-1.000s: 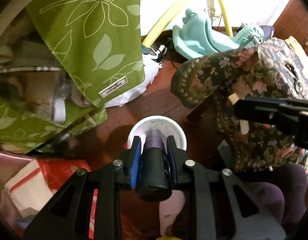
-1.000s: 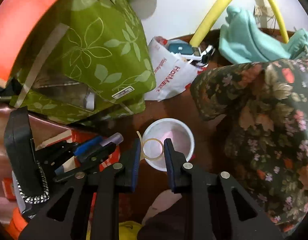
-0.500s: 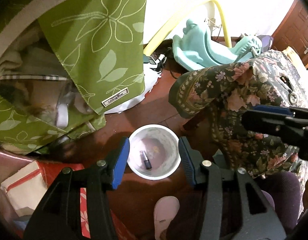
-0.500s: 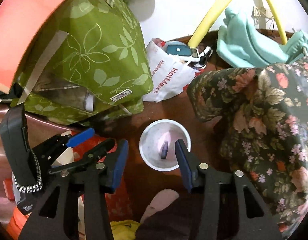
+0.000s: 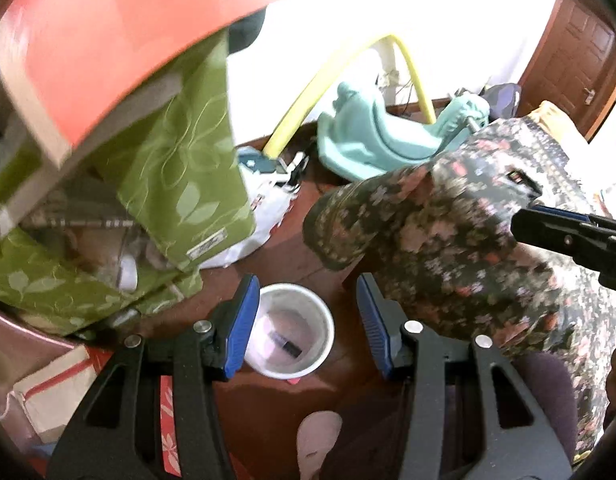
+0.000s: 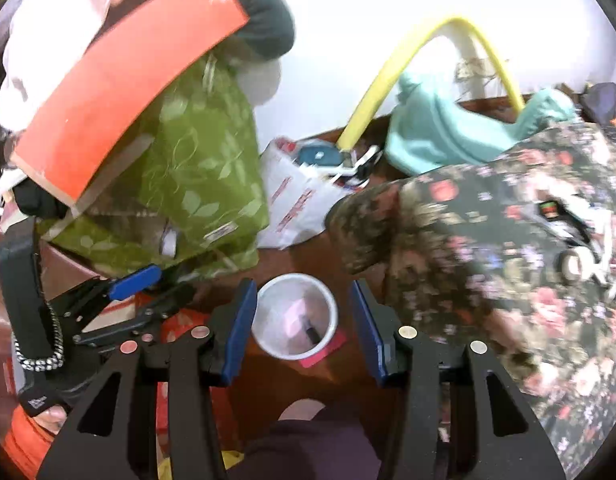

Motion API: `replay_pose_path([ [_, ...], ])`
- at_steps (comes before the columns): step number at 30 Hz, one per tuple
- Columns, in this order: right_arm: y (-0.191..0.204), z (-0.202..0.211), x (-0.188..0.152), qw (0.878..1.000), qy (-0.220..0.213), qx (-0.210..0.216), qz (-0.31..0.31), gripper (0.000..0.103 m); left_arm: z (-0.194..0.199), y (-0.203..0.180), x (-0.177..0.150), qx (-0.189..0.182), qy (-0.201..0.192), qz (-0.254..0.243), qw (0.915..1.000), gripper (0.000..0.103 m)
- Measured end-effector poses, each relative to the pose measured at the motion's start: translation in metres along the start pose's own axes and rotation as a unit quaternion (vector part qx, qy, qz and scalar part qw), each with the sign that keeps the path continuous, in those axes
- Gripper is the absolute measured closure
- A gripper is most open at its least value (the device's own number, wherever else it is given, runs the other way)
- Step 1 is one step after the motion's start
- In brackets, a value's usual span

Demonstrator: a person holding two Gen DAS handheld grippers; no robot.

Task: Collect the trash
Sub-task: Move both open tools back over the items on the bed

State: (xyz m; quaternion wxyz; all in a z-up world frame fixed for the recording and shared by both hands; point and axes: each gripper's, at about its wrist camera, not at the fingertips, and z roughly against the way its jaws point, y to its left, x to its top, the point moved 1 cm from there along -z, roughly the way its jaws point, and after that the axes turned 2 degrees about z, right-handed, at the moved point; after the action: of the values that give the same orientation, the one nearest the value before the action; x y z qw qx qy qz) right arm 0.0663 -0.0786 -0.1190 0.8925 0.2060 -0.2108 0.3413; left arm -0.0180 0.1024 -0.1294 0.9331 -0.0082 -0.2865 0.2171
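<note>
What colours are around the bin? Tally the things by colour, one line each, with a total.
White: 2 (bin, plastic bag)
Green: 1 (leaf-print cloth)
Yellow: 1 (hose)
Teal: 1 (plastic seat)
Orange-red: 1 (board)
Dark: 1 (small tube inside the bin)
Total: 7
</note>
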Motion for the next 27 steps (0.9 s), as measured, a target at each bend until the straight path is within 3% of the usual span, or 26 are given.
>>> replay_pose_path([
  [12,-0.085,0.079,-0.019,0.992,-0.079,-0.074,-0.07,0.058,0.032,-0.08,0.035,-0.038,-0.051,-0.045,0.997,0.053],
  [22,-0.167,0.136,-0.044,0.973,-0.121,-0.158,-0.12,0.058,0.026,-0.154,0.067,-0.103,-0.058,-0.034,0.9924,0.053],
  [27,-0.212,0.155,-0.057,0.96,-0.13,-0.196,-0.152,0.058,0.011,-0.192,0.086,-0.1,-0.061,-0.053,0.9917,0.053],
])
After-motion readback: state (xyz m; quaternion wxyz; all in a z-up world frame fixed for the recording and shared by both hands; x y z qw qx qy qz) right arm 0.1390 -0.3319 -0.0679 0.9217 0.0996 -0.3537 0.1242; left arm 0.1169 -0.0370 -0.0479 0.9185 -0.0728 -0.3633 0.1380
